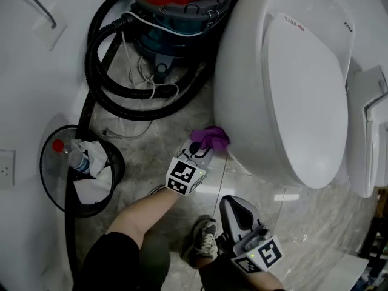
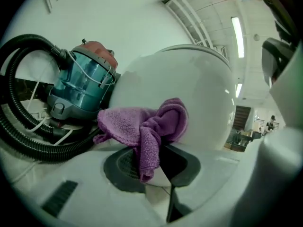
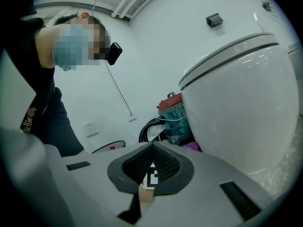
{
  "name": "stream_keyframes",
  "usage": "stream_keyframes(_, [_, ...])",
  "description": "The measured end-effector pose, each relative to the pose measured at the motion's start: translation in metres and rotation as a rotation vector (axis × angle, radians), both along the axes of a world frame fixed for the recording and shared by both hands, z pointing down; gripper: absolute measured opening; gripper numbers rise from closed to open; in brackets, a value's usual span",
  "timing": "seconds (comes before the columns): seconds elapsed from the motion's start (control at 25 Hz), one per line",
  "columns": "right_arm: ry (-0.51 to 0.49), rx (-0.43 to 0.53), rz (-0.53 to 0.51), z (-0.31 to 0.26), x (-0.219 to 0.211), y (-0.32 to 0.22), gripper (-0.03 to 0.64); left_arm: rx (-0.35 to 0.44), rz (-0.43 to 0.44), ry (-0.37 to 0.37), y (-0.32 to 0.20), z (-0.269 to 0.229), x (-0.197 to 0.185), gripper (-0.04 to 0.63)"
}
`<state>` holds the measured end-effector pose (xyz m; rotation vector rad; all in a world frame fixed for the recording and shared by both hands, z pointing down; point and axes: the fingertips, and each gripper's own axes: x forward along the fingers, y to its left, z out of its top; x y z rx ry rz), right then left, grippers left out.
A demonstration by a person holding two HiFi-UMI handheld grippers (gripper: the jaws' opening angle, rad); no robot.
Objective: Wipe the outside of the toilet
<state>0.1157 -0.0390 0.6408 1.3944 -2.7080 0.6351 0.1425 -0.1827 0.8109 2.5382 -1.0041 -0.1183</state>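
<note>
Grey marbled floor [image 1: 151,162] fills the middle of your head view, with the white toilet [image 1: 242,96] rising at 2 o'clock, its lid [image 1: 309,96] down. A teal-and-red vacuum cleaner [image 1: 176,17] stands at 12 o'clock, its black hose [image 1: 100,71] looping toward 10 o'clock. At 9 o'clock sits a black wastebasket [image 1: 45,174] holding crumpled paper and a plastic bottle [image 1: 76,156] with a red cap.

Your left gripper [image 1: 203,152] reaches in just below centre, and its fingers are clamped on the purple cloth [image 1: 211,137]. The cloth is pressed against the lower outside wall of the toilet bowl, close to the floor. In the left gripper view the cloth [image 2: 142,126] bunches out of the closed tips [image 2: 156,157] and lies on the curved white bowl [image 2: 189,93], with the vacuum cleaner [image 2: 80,86] at 9 o'clock.

Your right gripper [image 1: 232,206] hangs at 5 o'clock, apart from the toilet, above your shoe [image 1: 203,238]. In the right gripper view its fingers [image 3: 151,148] are pressed together with nothing between them, and the bowl [image 3: 241,108] stands at 3 o'clock.
</note>
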Motion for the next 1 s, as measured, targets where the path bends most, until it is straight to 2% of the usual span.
stream_keyframes(0.32, [-0.02,-0.03,-0.01,0.01,0.01,-0.006,-0.002,-0.027,-0.099,0.002,-0.049,0.013,-0.016,0.064])
stream_keyframes(0.56, [0.006,-0.041,-0.045,0.021,0.009,0.0,-0.002,-0.019,-0.135,-0.088,-0.11,0.023,-0.027,0.063])
stream_keyframes(0.64, [0.031,-0.042,-0.097,0.029,0.0,0.01,-0.002,-0.037,-0.153,-0.109,-0.132,0.027,-0.028,0.061])
stream_keyframes(0.76, [0.061,-0.095,-0.177,0.048,-0.007,0.03,-0.002,-0.051,-0.162,-0.162,-0.163,0.03,-0.029,0.061])
stream_keyframes(1.0, [0.059,-0.113,-0.175,0.056,0.0,0.023,-0.002,-0.088,-0.164,-0.259,-0.205,0.027,-0.034,0.061])
